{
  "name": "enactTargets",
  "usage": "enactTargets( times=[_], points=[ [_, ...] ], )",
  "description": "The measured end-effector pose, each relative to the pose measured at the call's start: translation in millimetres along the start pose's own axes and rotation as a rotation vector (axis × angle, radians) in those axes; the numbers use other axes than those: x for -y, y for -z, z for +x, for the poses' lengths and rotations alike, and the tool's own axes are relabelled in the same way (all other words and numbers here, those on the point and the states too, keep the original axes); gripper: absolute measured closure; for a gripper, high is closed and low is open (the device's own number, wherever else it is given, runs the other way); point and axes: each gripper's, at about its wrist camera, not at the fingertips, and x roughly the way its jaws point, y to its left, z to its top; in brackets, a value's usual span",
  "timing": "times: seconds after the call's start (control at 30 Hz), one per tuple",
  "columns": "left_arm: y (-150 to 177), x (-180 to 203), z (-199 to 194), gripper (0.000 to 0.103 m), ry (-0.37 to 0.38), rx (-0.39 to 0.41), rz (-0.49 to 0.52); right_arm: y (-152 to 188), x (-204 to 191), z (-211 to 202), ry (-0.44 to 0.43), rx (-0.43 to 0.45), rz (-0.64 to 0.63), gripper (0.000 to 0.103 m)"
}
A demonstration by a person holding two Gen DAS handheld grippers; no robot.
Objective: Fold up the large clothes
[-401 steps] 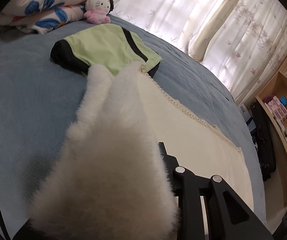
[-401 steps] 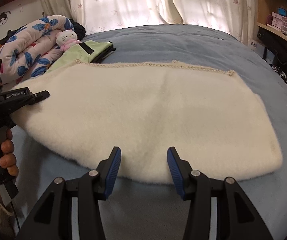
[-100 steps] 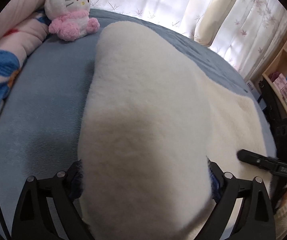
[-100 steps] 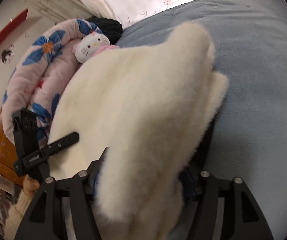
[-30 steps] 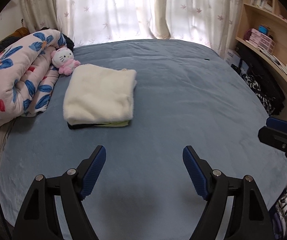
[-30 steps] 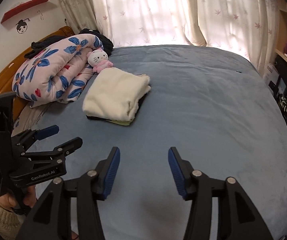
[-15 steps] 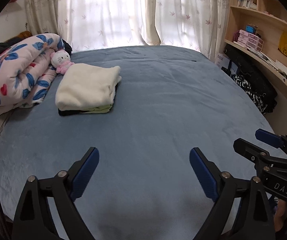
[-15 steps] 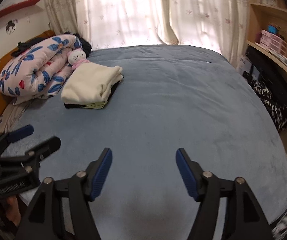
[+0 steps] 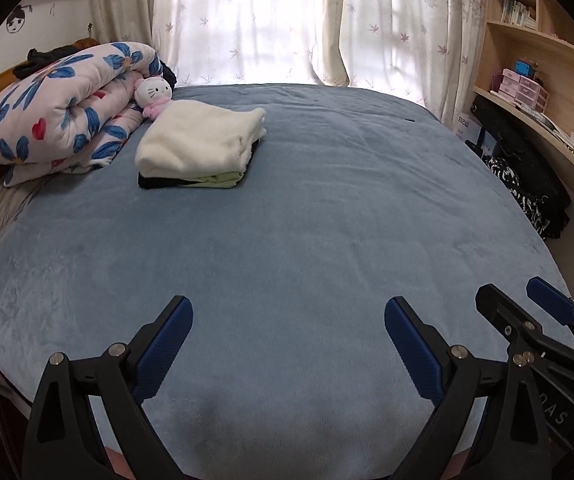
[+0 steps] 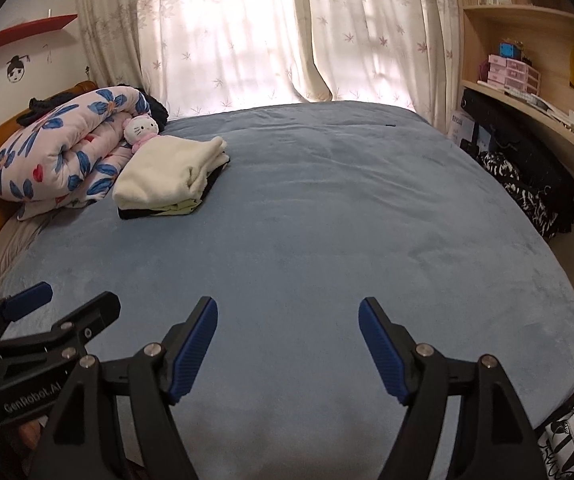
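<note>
Cream fleece, folded thick, lay on the clothes stack (image 9: 197,148) near the bed's (image 9: 307,240) far left corner, touching the plush toy (image 9: 152,94). We judged it soft, light and bulky, best pinched at two corners of its folded edge. Our left gripper (image 9: 287,334) and right gripper (image 10: 287,330) hung wide apart, holding nothing. How many garments lay underneath, we could not tell.

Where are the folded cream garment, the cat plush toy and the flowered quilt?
folded cream garment (image 9: 195,142), left wrist view, middle of its top face.
cat plush toy (image 9: 152,90), left wrist view, its white face.
flowered quilt (image 10: 59,142), right wrist view, the roll's outer curve.
</note>
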Motion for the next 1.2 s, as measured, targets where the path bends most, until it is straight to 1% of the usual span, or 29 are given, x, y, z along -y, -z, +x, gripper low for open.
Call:
enactTargets(
  times=[0.1,0.17,0.23,0.33,0.43,1.2],
  points=[
    [2,-1,0,0.007,-0.004,-0.001,0.001,5,1,-1,0.004,0.008,-0.001,0.026],
    [4,-1,0,0.007,-0.008,-0.002,0.003,7,2,0,0.016,0.008,0.002,0.017],
    [6,-2,1,0.006,-0.01,-0.007,0.001,9,5,3,0.02,-0.008,0.013,0.011],
    [9,-5,3,0.003,-0.013,-0.023,-0.008,12,8,5,0.001,-0.024,0.031,0.011],
    [11,-6,4,0.003,-0.017,-0.033,-0.012,16,10,6,-0.005,-0.031,0.034,0.011],
    [14,-7,9,0.003,-0.04,-0.064,-0.006,19,10,8,0.027,-0.058,0.029,0.011]
  ],
)
